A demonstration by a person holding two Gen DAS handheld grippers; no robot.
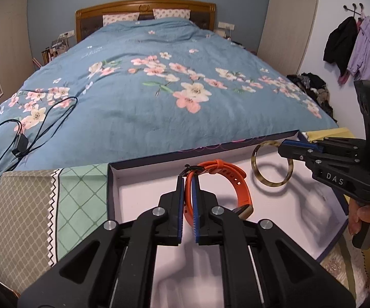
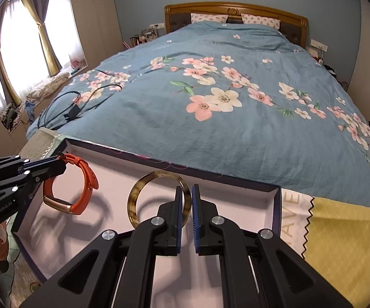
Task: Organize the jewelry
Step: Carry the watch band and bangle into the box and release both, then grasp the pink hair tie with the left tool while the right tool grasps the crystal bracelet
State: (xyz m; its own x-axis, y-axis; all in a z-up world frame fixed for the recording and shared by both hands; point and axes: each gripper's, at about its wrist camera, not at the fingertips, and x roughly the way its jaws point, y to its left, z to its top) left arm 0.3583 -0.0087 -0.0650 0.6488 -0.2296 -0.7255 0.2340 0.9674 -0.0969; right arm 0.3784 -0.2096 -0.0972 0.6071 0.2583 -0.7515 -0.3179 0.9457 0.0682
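Orange rubbery watch [image 1: 238, 184] clamped in left gripper [image 1: 188, 179], face half hidden; mottled resin bangle [image 2: 146, 187] pinched by right gripper [image 2: 187, 190], both above white-lined box [image 2: 272, 205].

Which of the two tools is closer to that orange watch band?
Left. The left tool is clamped on the orange watch band itself, holding it over the open box. The right tool is off to the side, clamped on the tortoiseshell bangle.
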